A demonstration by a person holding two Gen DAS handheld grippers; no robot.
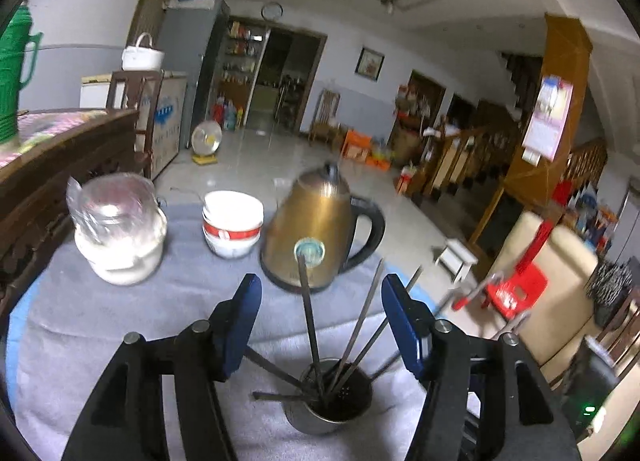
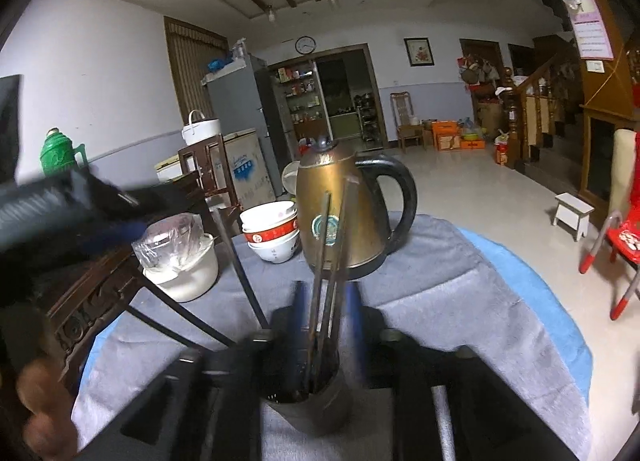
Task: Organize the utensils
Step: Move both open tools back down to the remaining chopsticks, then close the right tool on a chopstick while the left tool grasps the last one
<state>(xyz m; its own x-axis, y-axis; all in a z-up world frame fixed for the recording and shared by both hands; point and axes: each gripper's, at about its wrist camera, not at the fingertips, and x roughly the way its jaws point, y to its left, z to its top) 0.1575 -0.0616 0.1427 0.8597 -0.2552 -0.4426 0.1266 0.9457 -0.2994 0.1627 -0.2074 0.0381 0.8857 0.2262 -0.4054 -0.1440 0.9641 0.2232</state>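
Chopsticks (image 1: 316, 333) stand splayed in a metal holder cup (image 1: 332, 405) at the near tabletop (image 1: 120, 321) edge. Left gripper (image 1: 320, 321) jaws spread, nothing pinched. Right gripper (image 2: 324, 325) jaws apart around the sticks; contact unclear. Risk: a nudge tips the light cup or flicks sticks out. Grey cloth cover; kettle (image 1: 320, 229), bowls (image 1: 232, 225), jar (image 1: 120, 237) behind; tiled room.

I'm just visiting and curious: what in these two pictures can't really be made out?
- Metal cup: its base on the grey cloth is covered by the gripper body in the right wrist view.
- Right gripper: blurred; whether its pads press the chopsticks is unclear.
- Kettle emblem: too blurred to read in either view.
- Left gripper: jaws apart, nothing gripped.
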